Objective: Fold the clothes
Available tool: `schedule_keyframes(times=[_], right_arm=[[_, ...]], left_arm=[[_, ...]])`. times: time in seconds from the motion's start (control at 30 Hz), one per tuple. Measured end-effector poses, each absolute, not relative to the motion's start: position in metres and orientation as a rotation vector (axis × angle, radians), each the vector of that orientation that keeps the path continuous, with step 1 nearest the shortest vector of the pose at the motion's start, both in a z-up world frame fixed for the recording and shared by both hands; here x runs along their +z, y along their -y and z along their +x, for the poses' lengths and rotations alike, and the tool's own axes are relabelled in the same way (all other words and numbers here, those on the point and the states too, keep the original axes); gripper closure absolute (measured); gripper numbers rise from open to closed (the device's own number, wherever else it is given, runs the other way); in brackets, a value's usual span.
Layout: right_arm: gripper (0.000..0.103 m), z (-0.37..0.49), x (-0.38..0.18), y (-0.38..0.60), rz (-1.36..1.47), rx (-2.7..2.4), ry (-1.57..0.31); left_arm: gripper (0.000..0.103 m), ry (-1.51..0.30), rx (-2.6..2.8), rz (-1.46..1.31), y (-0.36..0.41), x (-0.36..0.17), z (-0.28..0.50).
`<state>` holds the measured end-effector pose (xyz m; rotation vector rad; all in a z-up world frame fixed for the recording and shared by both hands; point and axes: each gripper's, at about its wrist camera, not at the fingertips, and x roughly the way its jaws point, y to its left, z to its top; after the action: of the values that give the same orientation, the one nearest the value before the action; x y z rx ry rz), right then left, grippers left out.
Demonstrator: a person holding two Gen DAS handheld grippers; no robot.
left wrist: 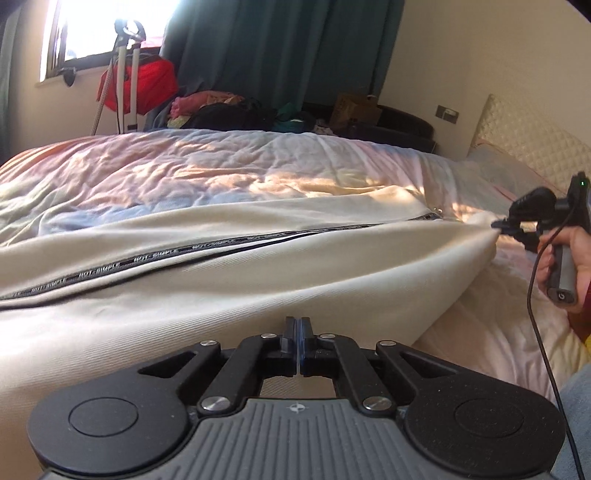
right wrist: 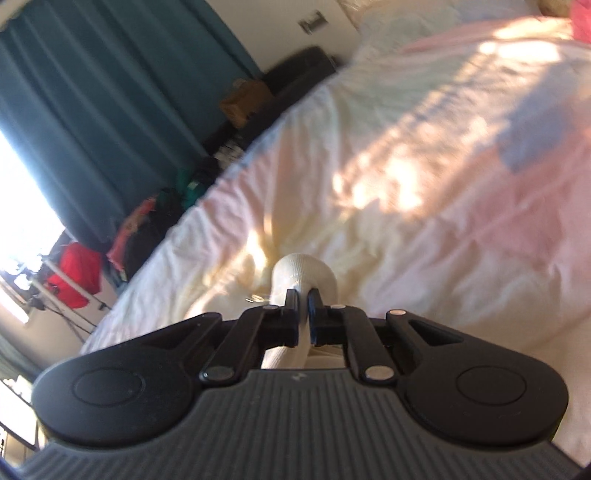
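The left wrist view sits low behind the left gripper (left wrist: 298,325), close over the cream garment (left wrist: 221,280), facing across the bed (left wrist: 184,162); the right wrist view, rolled, looks past the right gripper (right wrist: 303,295); both share bed and green curtain (left wrist: 280,48)

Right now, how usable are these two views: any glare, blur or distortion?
Left wrist view: sharp, though the window is blown out, sun patches dapple the bedsheet, and fisheye bows the bed. Right wrist view: tilted, softly blurred, glare at the left edge; the claw stays clear.
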<state>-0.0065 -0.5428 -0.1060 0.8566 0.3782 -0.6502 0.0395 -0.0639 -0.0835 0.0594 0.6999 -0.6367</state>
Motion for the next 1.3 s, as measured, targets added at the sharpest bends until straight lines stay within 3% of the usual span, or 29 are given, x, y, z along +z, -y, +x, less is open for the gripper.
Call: schedule_keyframes(times=[0.17,0.27,0.3,0.33,0.37,0.4,0.47,0.7,0.93,0.97,1.0,1.1,1.3], right_arm=[[0.092,-0.017,-0.118,0.546,0.947,-0.651,-0.446],[0.09,-0.025,-0.122,0.546,1.014,-0.622,-0.48],[0.086,-0.029,-0.125,0.546,1.057,-0.606,-0.479],[0.08,-0.032,-0.127,0.546,1.1,-0.592,-0.476],[0.061,-0.035,-0.13,0.545,1.141,-0.582,-0.471],[0.036,-0.037,-0.132,0.543,1.181,-0.577,-0.466],[0.019,-0.038,-0.138,0.537,1.257,-0.571,-0.467],[0.019,0.002,-0.168,0.53,1.409,-0.338,-0.554],[0.02,0.048,-0.157,0.512,1.015,-0.349,-0.623],[0.026,0.051,-0.154,0.507,0.972,-0.361,-0.625],[0.044,0.054,-0.151,0.503,0.929,-0.382,-0.635],[0.079,0.046,-0.144,0.507,0.92,-0.435,-0.616],[0.088,0.017,-0.121,0.523,1.066,-0.417,-0.422]], left_arm=[[0.096,-0.712,-0.622,0.037,0.061,-0.082,0.041],[0.086,-0.697,-0.603,0.033,0.06,-0.08,0.039],[0.077,-0.694,-0.593,0.036,0.06,-0.079,0.039],[0.067,-0.692,-0.583,0.037,0.059,-0.078,0.039],[0.063,-0.686,-0.575,0.033,0.058,-0.077,0.038],[0.056,-0.682,-0.568,0.028,0.057,-0.076,0.038],[0.05,-0.681,-0.552,0.022,0.055,-0.074,0.039],[0.045,-0.694,-0.508,0.017,0.052,-0.076,0.047],[0.042,-0.622,-0.437,0.029,0.052,-0.074,0.044],[0.042,-0.622,-0.43,0.025,0.051,-0.074,0.045],[0.042,-0.623,-0.423,0.02,0.049,-0.074,0.046],[0.042,-0.63,-0.408,0.006,0.045,-0.072,0.048],[0.041,-0.629,-0.357,0.0,0.041,-0.071,0.048]])
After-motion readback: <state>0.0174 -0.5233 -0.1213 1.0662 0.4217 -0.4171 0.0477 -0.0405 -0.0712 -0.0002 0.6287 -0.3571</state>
